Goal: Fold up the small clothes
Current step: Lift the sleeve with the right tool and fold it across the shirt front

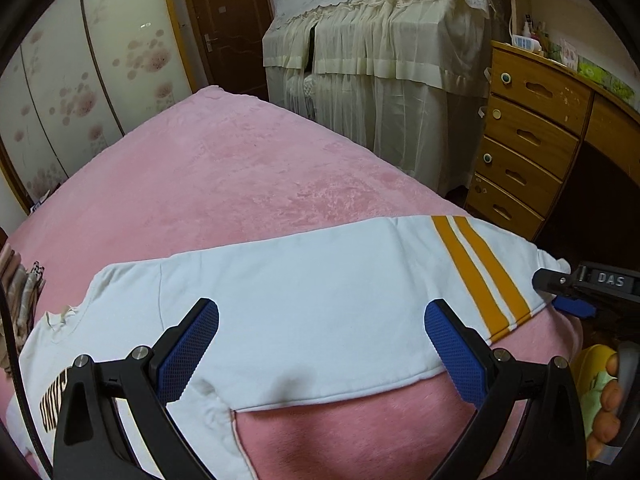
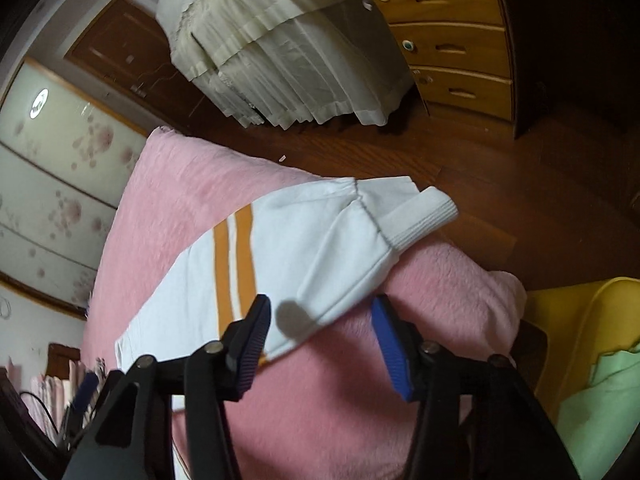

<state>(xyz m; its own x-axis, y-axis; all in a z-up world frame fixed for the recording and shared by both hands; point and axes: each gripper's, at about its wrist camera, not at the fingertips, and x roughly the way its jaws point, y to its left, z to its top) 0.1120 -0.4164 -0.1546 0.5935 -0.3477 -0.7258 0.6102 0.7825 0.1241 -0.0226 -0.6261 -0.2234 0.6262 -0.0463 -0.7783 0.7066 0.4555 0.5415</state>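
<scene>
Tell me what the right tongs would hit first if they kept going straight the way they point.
Most likely the white sleeve lying between the right tongs, with the pink blanket directly under it; depth is hard to judge.

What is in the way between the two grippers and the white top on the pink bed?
Nothing visible. The left gripper hangs open right over the white top, and the right gripper is open around its striped sleeve. Only the pink blanket lies underneath.

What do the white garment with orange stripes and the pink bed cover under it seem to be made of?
White garment with orange stripes: apparently matte cotton-like knit, judging by its ribbed cuff. Pink bed cover: probably plush fleece, with soft, faintly shiny, crushed nap.
</scene>
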